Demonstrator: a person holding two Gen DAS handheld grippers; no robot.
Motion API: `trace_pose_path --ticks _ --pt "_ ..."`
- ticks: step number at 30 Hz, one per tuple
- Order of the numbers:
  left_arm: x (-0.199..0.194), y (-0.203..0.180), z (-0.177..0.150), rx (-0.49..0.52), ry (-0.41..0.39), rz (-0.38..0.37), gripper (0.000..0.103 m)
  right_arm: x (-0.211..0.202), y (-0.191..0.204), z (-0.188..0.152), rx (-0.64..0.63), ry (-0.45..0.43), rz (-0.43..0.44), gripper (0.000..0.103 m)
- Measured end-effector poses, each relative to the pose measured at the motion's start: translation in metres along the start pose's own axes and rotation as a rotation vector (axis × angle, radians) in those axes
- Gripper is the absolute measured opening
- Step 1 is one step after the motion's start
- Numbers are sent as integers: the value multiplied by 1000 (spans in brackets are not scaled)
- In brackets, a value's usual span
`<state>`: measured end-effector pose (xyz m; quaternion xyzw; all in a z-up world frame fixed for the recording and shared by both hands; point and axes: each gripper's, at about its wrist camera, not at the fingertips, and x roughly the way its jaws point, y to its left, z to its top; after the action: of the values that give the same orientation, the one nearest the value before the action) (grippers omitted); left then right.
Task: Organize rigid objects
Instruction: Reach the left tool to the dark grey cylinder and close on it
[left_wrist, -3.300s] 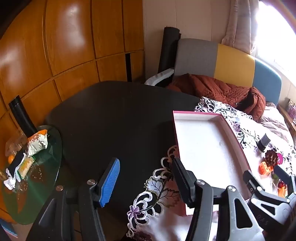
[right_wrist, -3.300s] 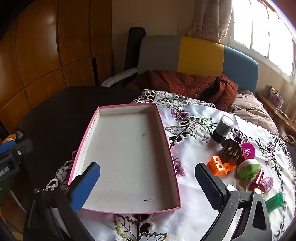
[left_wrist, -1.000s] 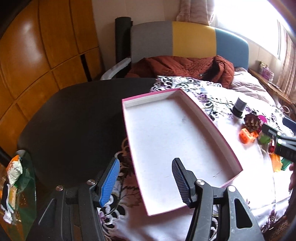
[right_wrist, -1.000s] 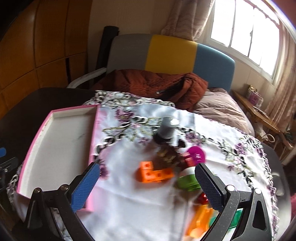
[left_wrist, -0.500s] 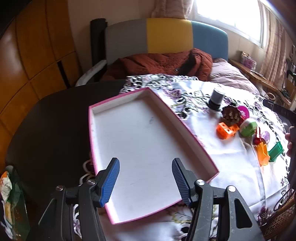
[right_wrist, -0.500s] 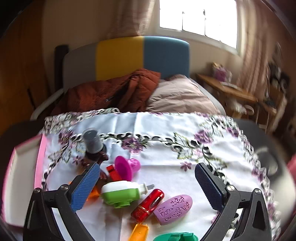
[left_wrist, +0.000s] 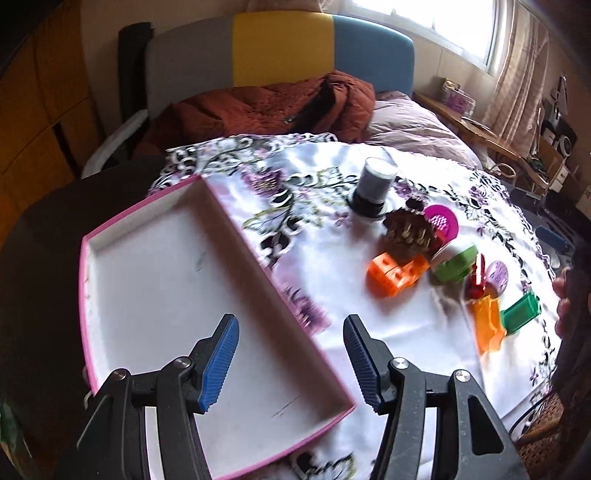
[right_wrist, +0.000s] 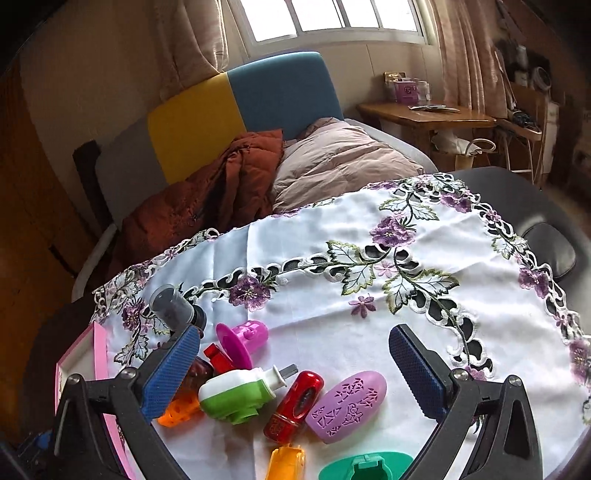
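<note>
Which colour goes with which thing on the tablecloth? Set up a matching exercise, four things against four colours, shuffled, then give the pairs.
Things:
1. tray
2. oval case with raised signs
3. cylinder standing on a black base
4. block with holes

Colours:
A. orange
B. grey
C. pink rim, white inside
D. lilac

Pairs: 1-C, 2-D, 3-B, 4-A
</note>
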<state>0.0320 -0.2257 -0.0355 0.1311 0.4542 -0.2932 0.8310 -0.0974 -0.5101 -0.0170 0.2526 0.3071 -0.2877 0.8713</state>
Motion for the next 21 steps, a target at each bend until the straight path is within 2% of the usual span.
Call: trace_pose_path --ticks 4,14,21 --pt "17 -20 29 36 -1 -22 60 1 -6 1 30 6 5 103" --pt "69 -73 106 97 -16 -136 60 5 -6 1 33 31 13 103" --pt "121 -87 139 99 45 -108 60 8 -13 3 61 37 7 103"
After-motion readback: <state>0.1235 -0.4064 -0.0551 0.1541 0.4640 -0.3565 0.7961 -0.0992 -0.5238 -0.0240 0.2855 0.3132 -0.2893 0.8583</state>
